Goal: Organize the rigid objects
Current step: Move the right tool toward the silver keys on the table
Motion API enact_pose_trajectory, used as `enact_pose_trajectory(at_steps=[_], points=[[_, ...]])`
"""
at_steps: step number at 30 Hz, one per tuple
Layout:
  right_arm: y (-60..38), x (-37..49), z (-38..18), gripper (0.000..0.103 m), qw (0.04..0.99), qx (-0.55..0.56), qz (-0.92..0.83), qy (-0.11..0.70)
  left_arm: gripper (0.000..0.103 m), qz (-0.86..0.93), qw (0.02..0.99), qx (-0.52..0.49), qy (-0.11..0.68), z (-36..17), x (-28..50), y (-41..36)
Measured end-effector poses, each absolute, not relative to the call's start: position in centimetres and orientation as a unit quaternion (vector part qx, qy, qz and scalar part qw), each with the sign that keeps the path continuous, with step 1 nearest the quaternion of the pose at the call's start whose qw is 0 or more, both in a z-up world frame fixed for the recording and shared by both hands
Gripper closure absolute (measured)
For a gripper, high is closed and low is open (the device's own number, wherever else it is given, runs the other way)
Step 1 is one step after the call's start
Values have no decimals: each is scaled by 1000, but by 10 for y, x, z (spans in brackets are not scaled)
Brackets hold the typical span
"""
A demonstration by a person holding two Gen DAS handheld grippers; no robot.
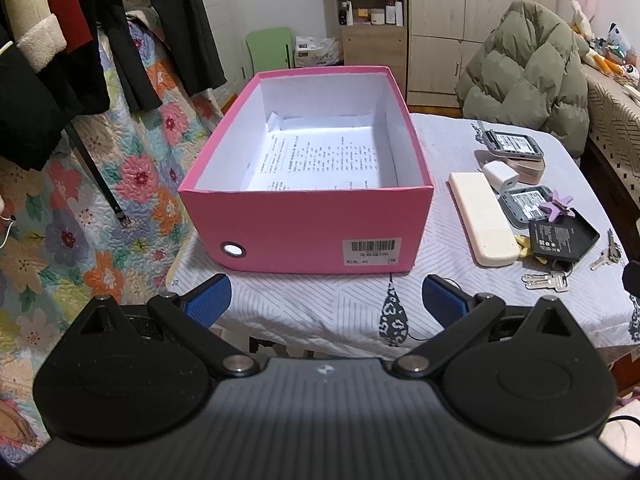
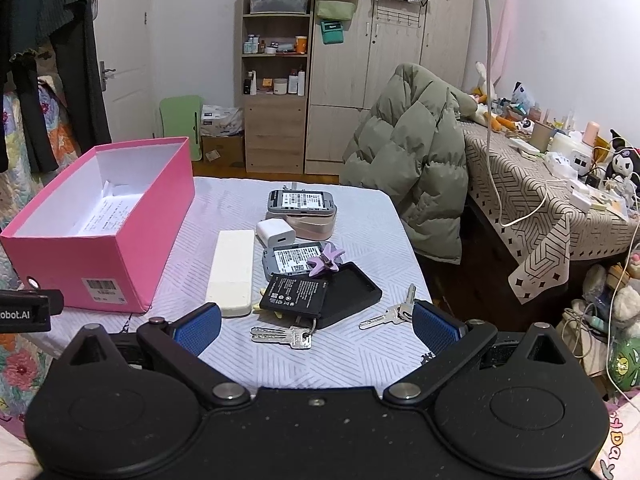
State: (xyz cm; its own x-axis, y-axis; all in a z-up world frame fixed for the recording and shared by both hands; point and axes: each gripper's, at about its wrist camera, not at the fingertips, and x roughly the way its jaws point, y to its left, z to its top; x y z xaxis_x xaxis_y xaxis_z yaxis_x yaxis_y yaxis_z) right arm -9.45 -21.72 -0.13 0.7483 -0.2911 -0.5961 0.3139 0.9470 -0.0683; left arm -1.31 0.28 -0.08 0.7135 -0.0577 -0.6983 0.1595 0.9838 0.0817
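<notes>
An open pink box (image 1: 308, 224) (image 2: 100, 256) with printed paper inside stands on the left of the table. To its right lie a cream bar (image 2: 234, 272) (image 1: 482, 218), a white charger cube (image 2: 276, 231), two grey devices (image 2: 301, 202) (image 2: 290, 262), a purple clip (image 2: 327, 261), a black battery (image 2: 295, 294) on a black case (image 2: 352, 292), and keys (image 2: 286, 336) (image 2: 390, 314). My left gripper (image 1: 326, 300) is open and empty just in front of the box. My right gripper (image 2: 316, 326) is open and empty, hovering near the keys.
The table has a white patterned cloth (image 2: 320, 360). An olive puffer jacket (image 2: 404, 160) hangs over a chair behind it. A cluttered desk (image 2: 540, 184) stands at right, a floral quilt (image 1: 100, 200) and hanging clothes at left, shelves and a wardrobe behind.
</notes>
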Motion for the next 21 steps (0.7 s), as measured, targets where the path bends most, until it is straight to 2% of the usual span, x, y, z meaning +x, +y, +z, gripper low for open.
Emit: enact_pose_trajectory(at_steps=[21], points=[[-242, -101, -13, 0, 931, 20, -170, 322, 0, -91, 911, 79, 394, -10, -15, -31]])
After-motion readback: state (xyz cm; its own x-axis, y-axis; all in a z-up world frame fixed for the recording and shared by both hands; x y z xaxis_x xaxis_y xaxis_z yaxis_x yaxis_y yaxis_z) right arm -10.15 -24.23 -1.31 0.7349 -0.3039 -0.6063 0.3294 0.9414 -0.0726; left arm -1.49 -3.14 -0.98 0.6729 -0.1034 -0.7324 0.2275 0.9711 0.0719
